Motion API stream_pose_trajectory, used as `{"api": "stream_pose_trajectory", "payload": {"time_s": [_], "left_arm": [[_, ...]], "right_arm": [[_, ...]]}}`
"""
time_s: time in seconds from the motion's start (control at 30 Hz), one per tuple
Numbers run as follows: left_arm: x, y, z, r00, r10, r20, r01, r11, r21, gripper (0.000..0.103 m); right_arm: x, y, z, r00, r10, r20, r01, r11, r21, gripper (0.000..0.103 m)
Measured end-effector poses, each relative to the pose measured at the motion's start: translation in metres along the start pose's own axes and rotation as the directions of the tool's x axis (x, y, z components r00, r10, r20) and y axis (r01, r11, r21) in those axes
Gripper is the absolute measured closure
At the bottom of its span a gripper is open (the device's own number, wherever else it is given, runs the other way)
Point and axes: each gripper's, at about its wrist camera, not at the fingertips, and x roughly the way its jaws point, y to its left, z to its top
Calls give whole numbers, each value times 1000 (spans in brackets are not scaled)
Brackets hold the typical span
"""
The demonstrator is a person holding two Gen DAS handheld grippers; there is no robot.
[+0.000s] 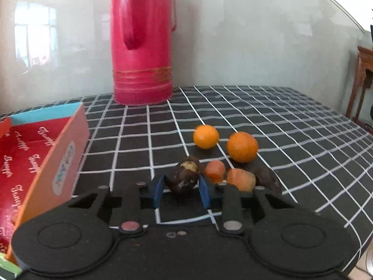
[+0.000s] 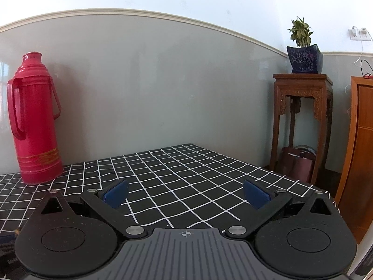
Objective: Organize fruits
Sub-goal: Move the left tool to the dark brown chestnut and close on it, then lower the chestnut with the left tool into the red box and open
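- The left gripper (image 1: 180,186) pinches a dark brown fruit (image 1: 186,177) between its two blue pads (image 1: 158,190); both pads sit against the fruit's sides, and a pale torn patch shows on its top.
- That fruit is low over the black checked tablecloth (image 1: 291,126); I cannot tell whether it touches the cloth.
- Just right of it lie two small orange-red pieces (image 1: 215,170) side by side, and behind the right one a second dark fruit (image 1: 265,175), partly hidden.
- Further back on the cloth sit two round oranges (image 1: 206,136), near each other but apart; the right-hand one is the larger.
- An open cardboard box (image 1: 58,163), red inside with pale script and orange outside with a blue rim, stands at the left edge of the cloth, near the gripper.
- A tall red flask (image 1: 142,46) with a handle stands upright at the back of the table by the grey wall.
- The right gripper (image 2: 186,193) has its blue pads spread wide with only bare cloth between them.
- In the right wrist view a carved wooden stand (image 2: 303,79) beyond the table carries a blue pot (image 2: 304,60) with a green plant.
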Motion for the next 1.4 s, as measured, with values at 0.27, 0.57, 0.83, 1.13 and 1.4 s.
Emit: {"api": "stream_pose_trajectory", "payload": {"time_s": [0.27,0.57,0.83,1.13,1.4], "left_arm": [[-39,38,12,977,150,154,-134,985,-104,79],[-53,117,9,939,341,36,-316,901,-297,79],[-53,147,-1,913,401,-68,-399,851,-341,79],[-74,152,-5,933,359,-33,-344,863,-371,60],[-100,151,-3,914,404,47,-363,862,-354,27]], "right_arm": [[0,9,-3,1000,28,-9,-28,999,-21,0],[-2,33,-10,994,106,-31,-107,993,-55,0],[-8,70,-18,975,216,-57,-222,966,-129,0],[-14,108,-29,935,340,-97,-352,922,-161,0],[-14,136,-34,911,390,-130,-408,898,-166,0]]}}
